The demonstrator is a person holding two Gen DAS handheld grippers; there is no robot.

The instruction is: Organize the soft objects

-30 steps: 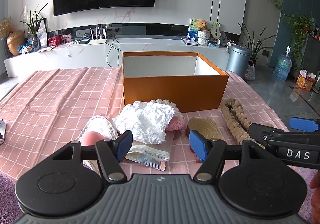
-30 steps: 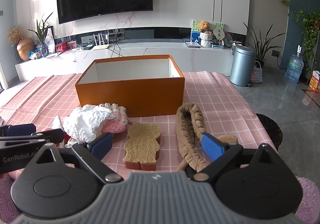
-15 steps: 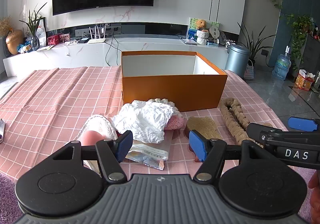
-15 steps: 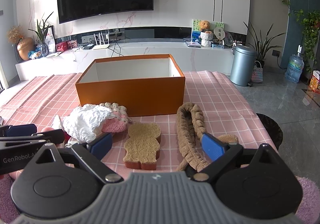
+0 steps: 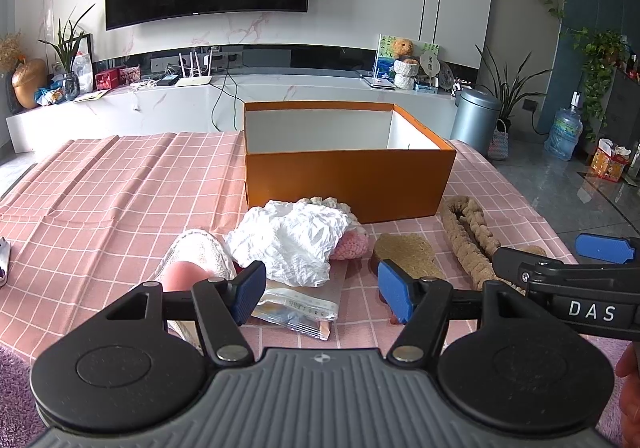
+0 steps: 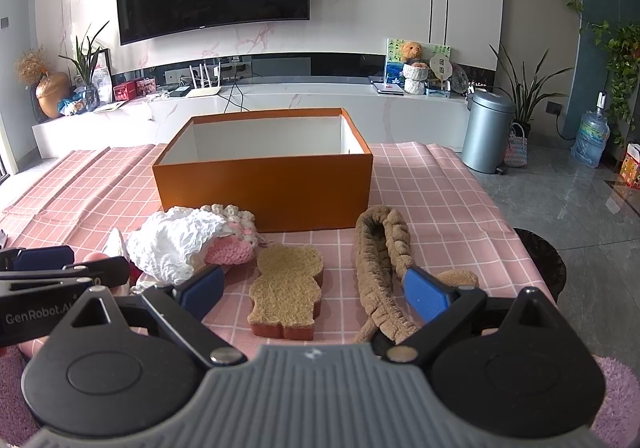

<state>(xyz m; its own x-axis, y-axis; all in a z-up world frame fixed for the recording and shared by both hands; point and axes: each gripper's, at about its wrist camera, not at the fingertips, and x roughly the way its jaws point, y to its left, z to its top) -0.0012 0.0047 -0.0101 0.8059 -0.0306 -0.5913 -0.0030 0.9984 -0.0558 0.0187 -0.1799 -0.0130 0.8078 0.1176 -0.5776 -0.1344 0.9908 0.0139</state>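
Several soft things lie in a loose heap on the desk (image 5: 100, 200) in front of the orange box (image 5: 348, 184), which stands open and looks empty from here. Both pairs of my fingers hang wide apart and hold nothing: the left gripper (image 5: 318, 290) hovers over a flat clear packet (image 5: 296, 304), the right gripper (image 6: 316, 290) over the near end of a bear-shaped sponge (image 6: 286, 292). The crumpled white cloth (image 5: 294, 242) sits on top of a pink crocheted piece (image 6: 232, 244), touching it, so I judge it light, limp and likely to drag its neighbour along; I would pinch a raised fold near its middle, not an edge. The sponge looks springy with a rough top and a firmer reddish base, easy to grip across its narrow waist. The brown fuzzy band (image 6: 380, 268) is long and floppy, doubled into a loop; taken at one end it would dangle and could catch the box wall, so I would grip it at the bend or gather both strands. A white lacy pouch (image 5: 200, 254) with something smooth and pink inside lies beside the cloth on the left; I cannot tell what the pink thing is. The packet looks slick and thin, hard to lift off the checked tablecloth without sliding.
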